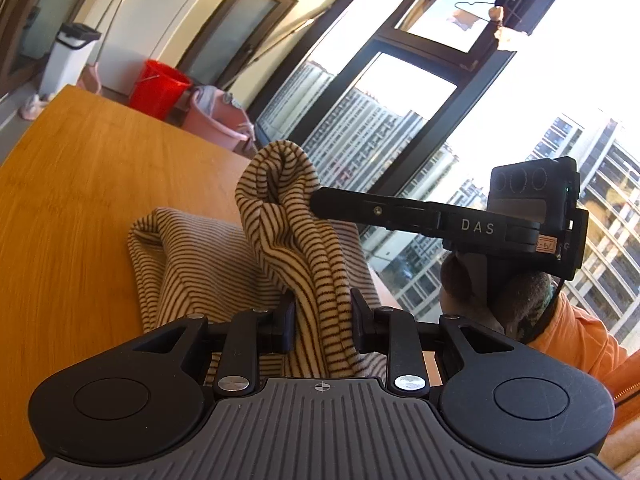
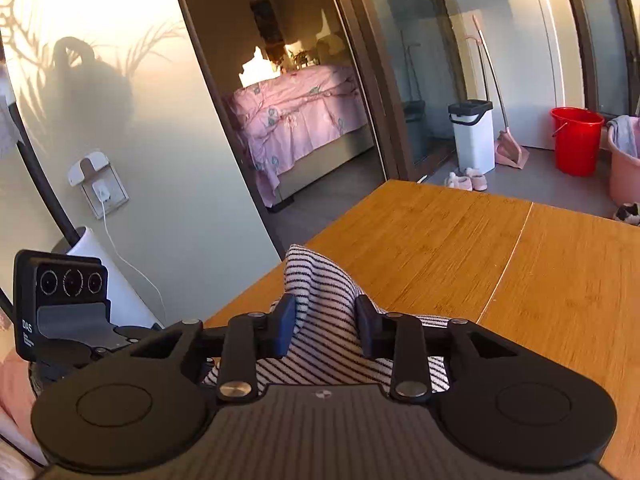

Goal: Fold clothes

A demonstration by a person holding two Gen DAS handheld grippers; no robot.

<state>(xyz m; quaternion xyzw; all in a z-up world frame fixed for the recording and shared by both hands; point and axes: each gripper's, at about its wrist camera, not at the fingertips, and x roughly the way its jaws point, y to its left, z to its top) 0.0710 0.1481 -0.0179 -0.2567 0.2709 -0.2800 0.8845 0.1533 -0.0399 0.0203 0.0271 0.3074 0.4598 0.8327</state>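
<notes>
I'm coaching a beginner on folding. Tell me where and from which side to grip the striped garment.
Grip the striped garment at a bunched edge fold, where layers gather into a ridge thin enough for the pads. Come from the near table edge, slightly downward, as the left gripper and right gripper already do, each shut on a bunch.

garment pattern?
Thin dark stripes on cream, the garment shows best in the left wrist view.

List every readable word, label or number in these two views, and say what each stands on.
"DAS": on the right gripper body, seen from the left wrist.
"DAS": on the left gripper's body, seen from the right wrist; smaller print beneath is unreadable.
Small white label at the right gripper's rear: handwriting, illegible.
</notes>
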